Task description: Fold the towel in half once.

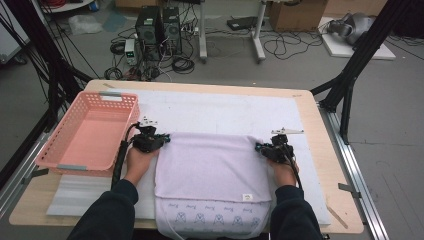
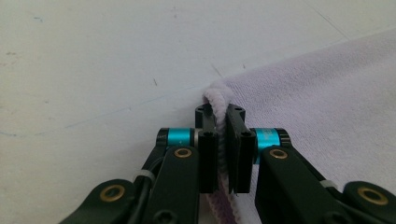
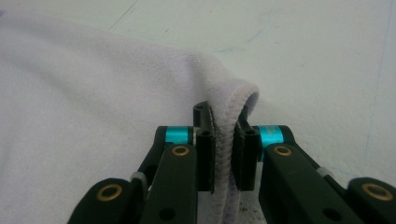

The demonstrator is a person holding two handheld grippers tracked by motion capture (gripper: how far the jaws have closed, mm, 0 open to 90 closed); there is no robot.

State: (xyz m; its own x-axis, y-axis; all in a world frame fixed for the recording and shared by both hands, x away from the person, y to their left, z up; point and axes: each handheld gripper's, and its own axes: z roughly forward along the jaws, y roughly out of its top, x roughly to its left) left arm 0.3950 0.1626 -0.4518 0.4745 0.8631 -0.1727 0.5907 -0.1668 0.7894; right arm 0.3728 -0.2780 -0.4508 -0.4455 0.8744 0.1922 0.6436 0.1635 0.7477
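A pale lilac towel (image 1: 212, 167) lies folded on the white mat, its lower layer with small printed figures showing at the near edge. My left gripper (image 1: 161, 139) is shut on the towel's far left corner (image 2: 219, 100), whose hem runs between the black pads. My right gripper (image 1: 260, 147) is shut on the far right corner (image 3: 238, 100), the hem pinched between its pads in the same way. Both corners rest low, at the mat's surface.
A pink plastic basket (image 1: 90, 131) stands at the left of the table, close to my left hand. The white mat (image 1: 225, 107) covers most of the wooden table (image 1: 320, 145). Beyond the far edge are cables and computer boxes on the floor.
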